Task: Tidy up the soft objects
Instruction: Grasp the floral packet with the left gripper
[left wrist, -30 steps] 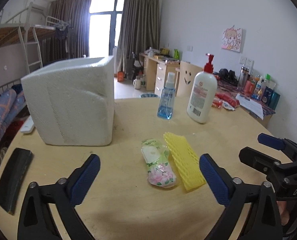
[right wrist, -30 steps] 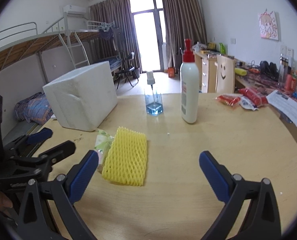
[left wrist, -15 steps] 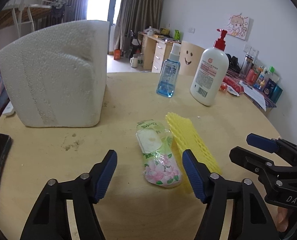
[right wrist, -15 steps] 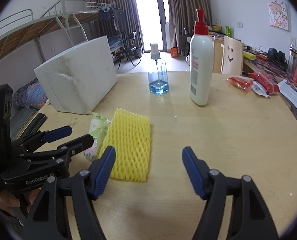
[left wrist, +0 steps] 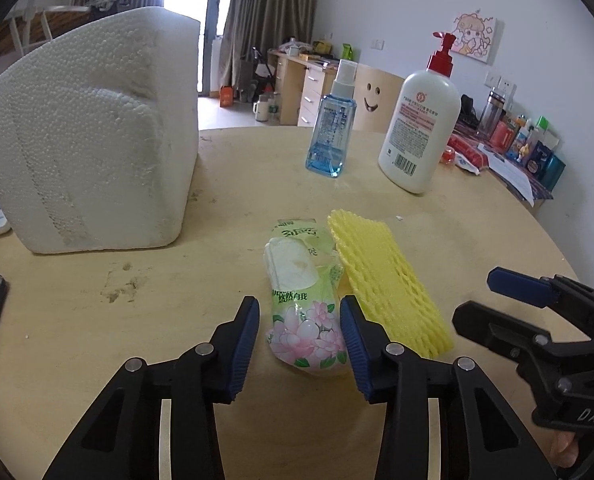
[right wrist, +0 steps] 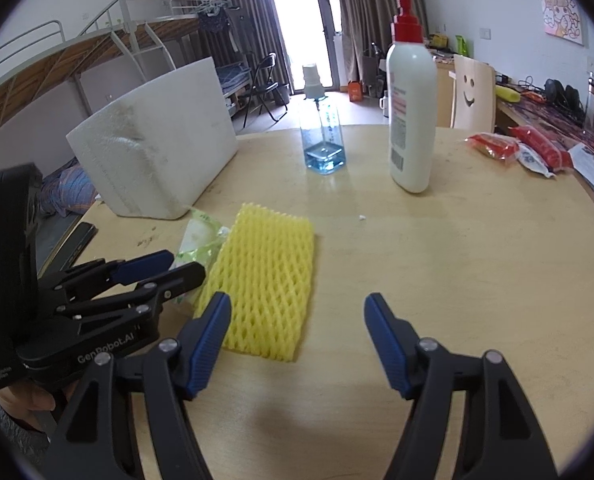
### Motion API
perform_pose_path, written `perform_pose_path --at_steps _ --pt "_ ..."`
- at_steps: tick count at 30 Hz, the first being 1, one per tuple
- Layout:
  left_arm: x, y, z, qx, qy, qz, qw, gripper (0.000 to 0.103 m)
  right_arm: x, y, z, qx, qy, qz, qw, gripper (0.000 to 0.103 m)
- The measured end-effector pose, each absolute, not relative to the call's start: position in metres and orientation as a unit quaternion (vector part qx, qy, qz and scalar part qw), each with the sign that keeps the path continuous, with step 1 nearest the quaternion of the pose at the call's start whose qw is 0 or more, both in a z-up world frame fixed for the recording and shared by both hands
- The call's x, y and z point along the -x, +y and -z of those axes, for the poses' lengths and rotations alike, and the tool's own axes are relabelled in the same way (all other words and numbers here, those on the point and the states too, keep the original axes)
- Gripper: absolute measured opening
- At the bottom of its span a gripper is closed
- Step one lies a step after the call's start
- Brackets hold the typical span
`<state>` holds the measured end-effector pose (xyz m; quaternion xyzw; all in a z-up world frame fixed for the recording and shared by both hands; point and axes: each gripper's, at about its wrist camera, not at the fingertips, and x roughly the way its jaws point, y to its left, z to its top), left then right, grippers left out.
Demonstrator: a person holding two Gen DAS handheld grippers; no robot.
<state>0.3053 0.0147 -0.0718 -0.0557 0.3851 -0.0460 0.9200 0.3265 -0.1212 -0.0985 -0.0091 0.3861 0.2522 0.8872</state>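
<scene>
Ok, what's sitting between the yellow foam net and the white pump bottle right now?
Bare tabletop, apart from one tiny white crumb. The right wrist view shows the stretch from the yellow foam net to the white pump bottle most clearly.

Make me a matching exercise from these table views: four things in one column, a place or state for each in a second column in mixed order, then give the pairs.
Things:
1. floral tissue pack
2. yellow foam net
3. blue spray bottle
4. white foam box

Places or states:
A. stands upright beside the white pump bottle
B. lies flat against the pack's right side, in the left wrist view
C. lies between the closing jaws of the left gripper
D. stands at the table's left side

Pairs: 1-C, 2-B, 3-A, 4-D
</scene>
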Motion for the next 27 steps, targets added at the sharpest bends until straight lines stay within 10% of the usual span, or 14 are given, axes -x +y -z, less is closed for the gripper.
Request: perform_pose_path --at_steps 11,27 --pt "-0.307 0.012 0.074 0.048 0.390 0.052 0.918 0.026 -0.329 -0.120 0.102 0.008 0.395 -0.251 0.884 0.073" --pt "-0.287 0.032 0.067 0.071 0.362 0.030 0.929 0.025 -0.323 -0.090 0.101 0.068 0.397 -0.256 0.879 0.073"
